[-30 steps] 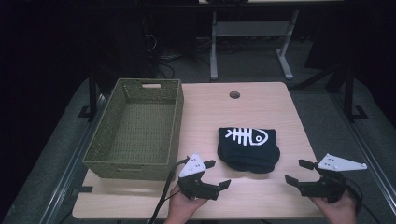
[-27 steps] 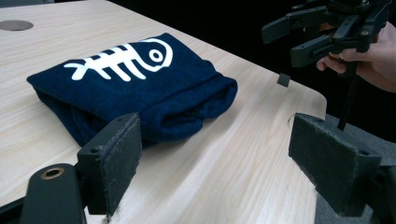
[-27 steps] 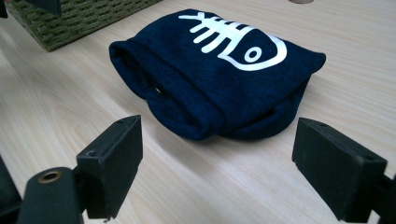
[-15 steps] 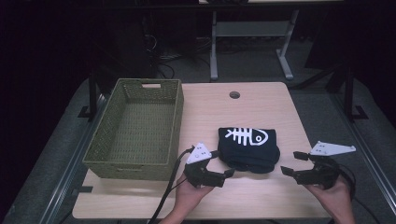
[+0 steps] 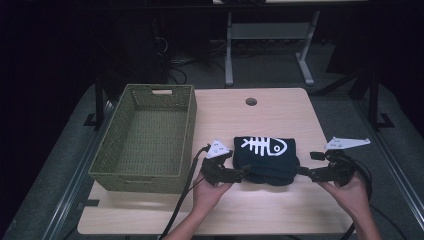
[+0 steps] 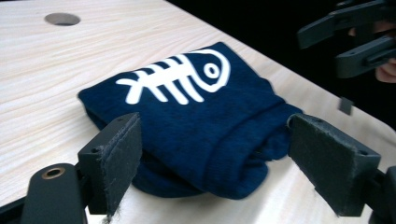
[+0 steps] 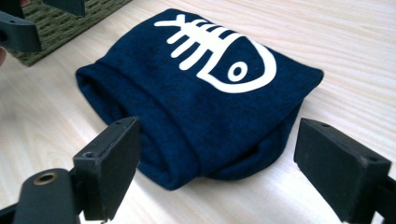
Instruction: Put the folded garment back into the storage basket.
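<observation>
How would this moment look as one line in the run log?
left gripper: jaws open, at folded navy garment | right gripper: jaws open, opposite end | garment on table, beside green basket

garment (image 6: 205, 135) underside: hidden | fold count: perhaps unclear | basket (image 7: 70, 23): cropped

Your left hand (image 5: 210, 189) comes in from six o'clock, palm up under the black two-jaw left gripper (image 5: 239, 174), whose grey three-cornered plate sits on top and whose cable trails back toward you. Its jaws stand wide apart and point toward three o'clock. Your right hand (image 5: 350, 192) enters at about five o'clock, cradling the black two-jaw right gripper (image 5: 306, 172), jaws likewise spread wide and aimed toward nine o'clock. The two grippers face each other, level and well apart, low over the table.
</observation>
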{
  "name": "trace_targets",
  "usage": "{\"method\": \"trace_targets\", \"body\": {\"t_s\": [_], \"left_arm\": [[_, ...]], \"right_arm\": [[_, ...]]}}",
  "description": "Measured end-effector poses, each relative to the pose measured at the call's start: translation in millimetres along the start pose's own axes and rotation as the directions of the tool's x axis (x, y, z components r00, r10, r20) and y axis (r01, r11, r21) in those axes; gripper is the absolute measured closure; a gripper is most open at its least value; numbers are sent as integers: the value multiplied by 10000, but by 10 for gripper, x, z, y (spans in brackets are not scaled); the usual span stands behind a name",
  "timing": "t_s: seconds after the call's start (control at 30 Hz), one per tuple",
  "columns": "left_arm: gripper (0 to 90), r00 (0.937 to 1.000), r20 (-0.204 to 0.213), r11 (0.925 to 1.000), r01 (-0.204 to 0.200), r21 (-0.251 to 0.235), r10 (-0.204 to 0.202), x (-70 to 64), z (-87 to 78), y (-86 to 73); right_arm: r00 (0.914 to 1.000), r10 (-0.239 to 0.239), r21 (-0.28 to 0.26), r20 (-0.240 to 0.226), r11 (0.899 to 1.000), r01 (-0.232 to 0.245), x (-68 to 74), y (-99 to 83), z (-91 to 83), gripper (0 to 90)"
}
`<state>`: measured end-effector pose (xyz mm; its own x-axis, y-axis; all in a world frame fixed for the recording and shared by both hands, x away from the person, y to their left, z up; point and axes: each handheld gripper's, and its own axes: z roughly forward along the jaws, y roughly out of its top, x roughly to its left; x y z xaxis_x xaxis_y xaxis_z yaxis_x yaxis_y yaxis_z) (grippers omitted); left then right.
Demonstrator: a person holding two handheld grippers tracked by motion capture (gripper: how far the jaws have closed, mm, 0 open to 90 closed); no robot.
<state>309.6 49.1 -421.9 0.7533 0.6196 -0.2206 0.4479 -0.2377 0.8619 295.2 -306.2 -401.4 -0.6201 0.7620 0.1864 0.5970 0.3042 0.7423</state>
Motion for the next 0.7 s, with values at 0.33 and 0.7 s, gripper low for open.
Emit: {"method": "trace_targets", "body": {"t_s": [0.33, 0.7], "left_arm": [[184, 9966, -476, 9962, 692, 530, -667, 202, 232, -13], [208, 9835, -665, 9766, 1754, 1245, -1681, 398, 473, -70]], "right_arm": [[9982, 552, 468, 223, 9973, -562, -177, 91, 145, 146], [9936, 1101, 946, 266, 9892, -1121, -346, 158, 427, 179]]}}
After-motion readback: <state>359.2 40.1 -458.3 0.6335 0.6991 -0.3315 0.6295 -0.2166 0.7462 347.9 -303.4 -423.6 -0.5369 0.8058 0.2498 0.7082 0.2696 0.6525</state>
